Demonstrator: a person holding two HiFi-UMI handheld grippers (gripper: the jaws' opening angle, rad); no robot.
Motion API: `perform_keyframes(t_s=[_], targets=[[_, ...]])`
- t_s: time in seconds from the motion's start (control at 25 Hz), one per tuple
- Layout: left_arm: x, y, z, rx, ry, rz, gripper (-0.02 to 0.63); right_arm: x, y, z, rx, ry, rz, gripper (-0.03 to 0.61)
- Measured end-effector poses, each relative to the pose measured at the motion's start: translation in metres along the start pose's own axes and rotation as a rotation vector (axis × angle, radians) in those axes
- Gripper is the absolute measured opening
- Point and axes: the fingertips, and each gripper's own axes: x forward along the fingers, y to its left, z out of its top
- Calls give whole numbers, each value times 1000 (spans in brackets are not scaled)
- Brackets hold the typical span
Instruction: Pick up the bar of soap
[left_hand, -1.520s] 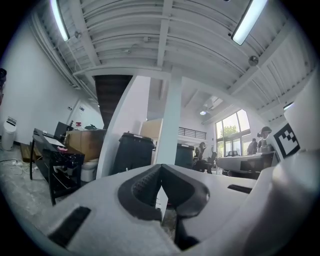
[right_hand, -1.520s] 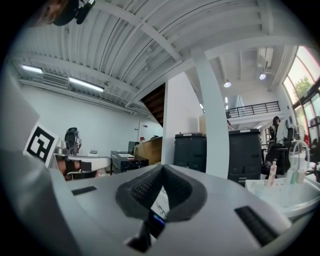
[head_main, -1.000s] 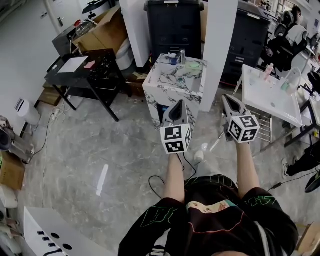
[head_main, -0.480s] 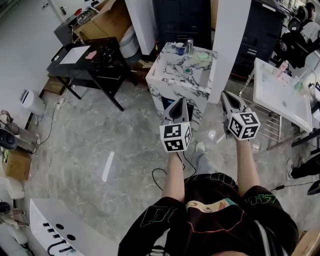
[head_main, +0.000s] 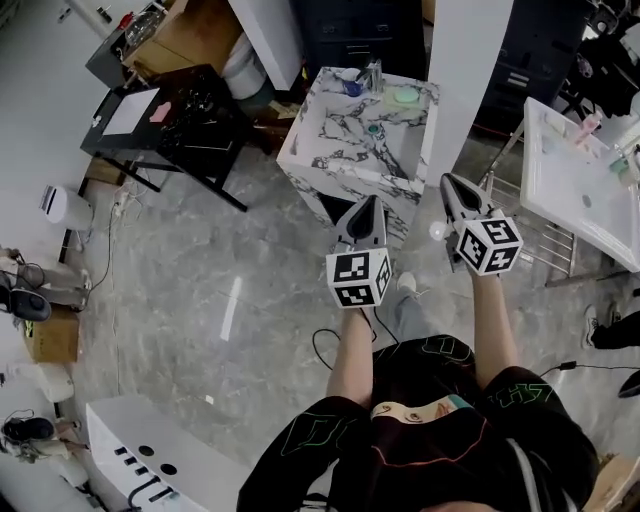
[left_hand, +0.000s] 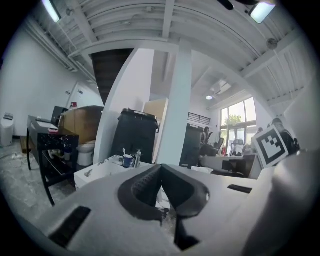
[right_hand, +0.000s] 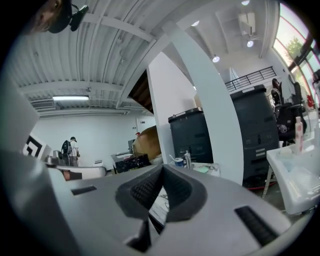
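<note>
Both claws are being held out in front of the person, short of the marble-patterned worktop (head_main: 335, 150) and clear of everything on it.

Left claw (head_main: 367, 202): the jaws are pressing together at the tips and are pinching nothing. It is pointing at the near edge of the worktop.

Right claw (head_main: 446, 181): the jaws are likewise closed on each other with nothing between them. It is hanging just off the worktop's near right corner.

The bar of soap (head_main: 403, 95), pale green, is lying at the far right corner of the worktop, well apart from both claws. The right gripper view is showing it (right_hand: 203, 169) beyond the closed jaw tips.

A blue cup (head_main: 347, 88) is standing at the far edge, left of the soap, with a metal item (head_main: 373, 74) between the two; whether that item is a tap or a bottle cannot be told.

A black side table (head_main: 165, 115) is standing on the floor to the left of the worktop, and a white basin (head_main: 575, 190) to its right.
</note>
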Motion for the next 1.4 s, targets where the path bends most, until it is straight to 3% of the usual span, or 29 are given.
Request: perform_keyframes(t_s=[0.16,0.28,0.4,0.48,0.72,0.84,1.04,1.2,1.4], targets=[[51,4,-6,-24,52,11,8,31,-32,-14,51,42,10,6],[95,-5,-8,-26,89,-27,8,54,-77,-16,86,57,-32,6],[132,-8,-11,-28,118,-55,8,75,-108,-16,-16,79,-85,6],[155,-4,-11,-11,136,-40,8,91,-115,-8,-61,68,-62,6],[212,2,0,24,132,-29,8,128,-151,-1,-49,50,-48,6],[231,7,-4,20,137,-8,8,140,-170,-2,-93,70,-74,6],[234,24,-20,6,152,56,8,157,-183,-24,-79,111,-62,6],[229,47,-28,-9,169,113,8,179,-171,-38,-147,148,-30,6],[229,63,-31,-15,179,131,8,200,-159,-39,-99,128,7,6]])
